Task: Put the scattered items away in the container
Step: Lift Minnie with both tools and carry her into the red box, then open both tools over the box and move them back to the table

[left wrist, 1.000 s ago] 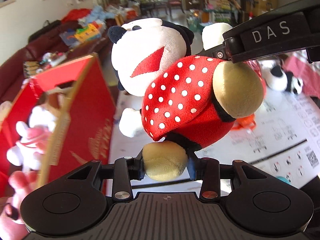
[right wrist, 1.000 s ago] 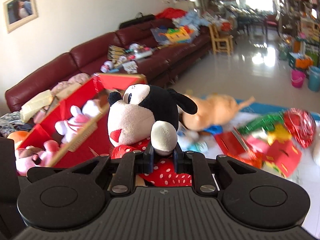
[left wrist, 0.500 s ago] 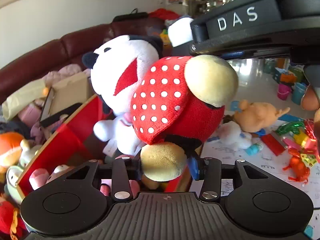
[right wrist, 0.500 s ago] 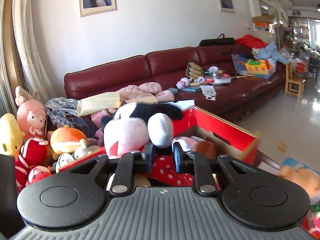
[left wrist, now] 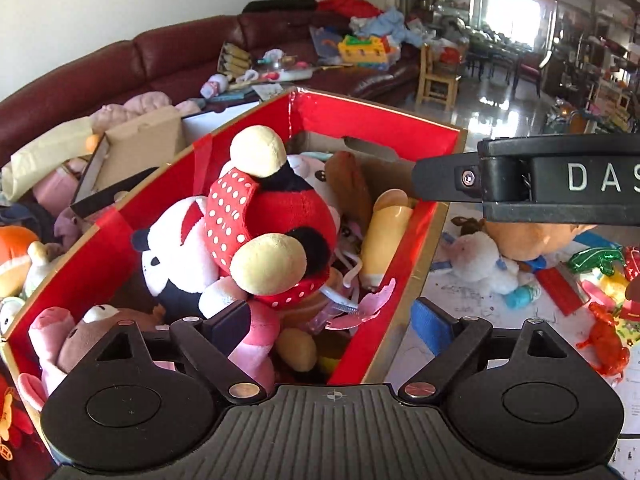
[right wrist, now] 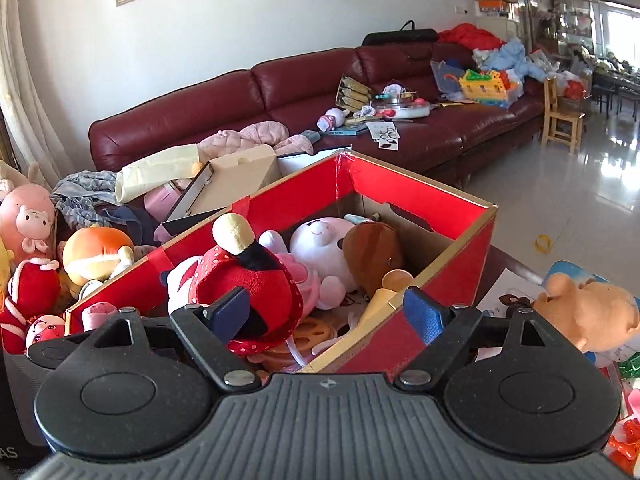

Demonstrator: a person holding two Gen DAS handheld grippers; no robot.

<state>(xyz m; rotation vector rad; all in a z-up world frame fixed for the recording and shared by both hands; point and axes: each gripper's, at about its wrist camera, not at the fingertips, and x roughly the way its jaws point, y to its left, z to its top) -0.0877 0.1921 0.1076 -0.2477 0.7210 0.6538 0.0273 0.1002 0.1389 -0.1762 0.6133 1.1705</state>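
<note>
Minnie Mouse plush (left wrist: 256,236): upside down in red box (left wrist: 380,112), feet up
left gripper (left wrist: 332,320): jaws opening, empty
right gripper (right wrist: 328,312): jaws opening, empty
next toys: orange bear plush (right wrist: 592,312) lies right of box, nearer right gripper

— Where do the two grippers stand?
— Both tilt downward, side by side. The left gripper (left wrist: 334,314) has its jaws spreading wide, dark pad on one side, blue pad on the other, with nothing pressed between them.
— And the right?
— The right gripper (right wrist: 326,310) is opening too, its fingers (right wrist: 426,314) far apart and gripping nothing. From the left wrist camera its black body (left wrist: 560,182) reaches in from the right edge, level, above and beyond the left gripper's blue pad.
</note>
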